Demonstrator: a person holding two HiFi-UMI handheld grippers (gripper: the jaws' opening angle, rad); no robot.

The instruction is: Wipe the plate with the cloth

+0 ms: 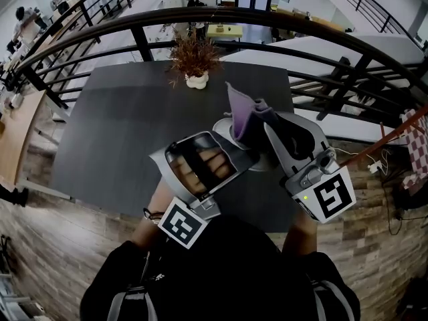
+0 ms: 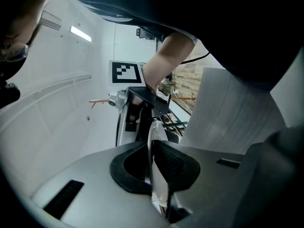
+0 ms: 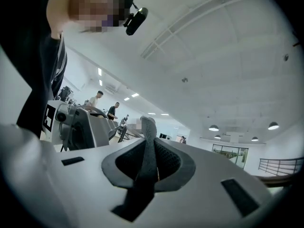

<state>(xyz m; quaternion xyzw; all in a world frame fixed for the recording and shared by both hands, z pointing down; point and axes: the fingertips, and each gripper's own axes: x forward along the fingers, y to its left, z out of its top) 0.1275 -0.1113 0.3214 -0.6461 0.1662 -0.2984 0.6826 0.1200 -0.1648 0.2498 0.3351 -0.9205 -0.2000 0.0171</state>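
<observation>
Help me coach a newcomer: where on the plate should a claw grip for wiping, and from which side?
The rim, edge-on, from the side away from the cloth. The plate is thin, so its rim fits between the jaws, as the left claw holds it now, and its face is left free for wiping.

White plate (image 2: 158, 177) upright, edge-on; purple cloth (image 1: 242, 116) bunched beside it (both held aloft).

surface: dark table (image 1: 127, 132) | on it: potted dried plant (image 1: 195, 62) in white pot | place: far edge
</observation>
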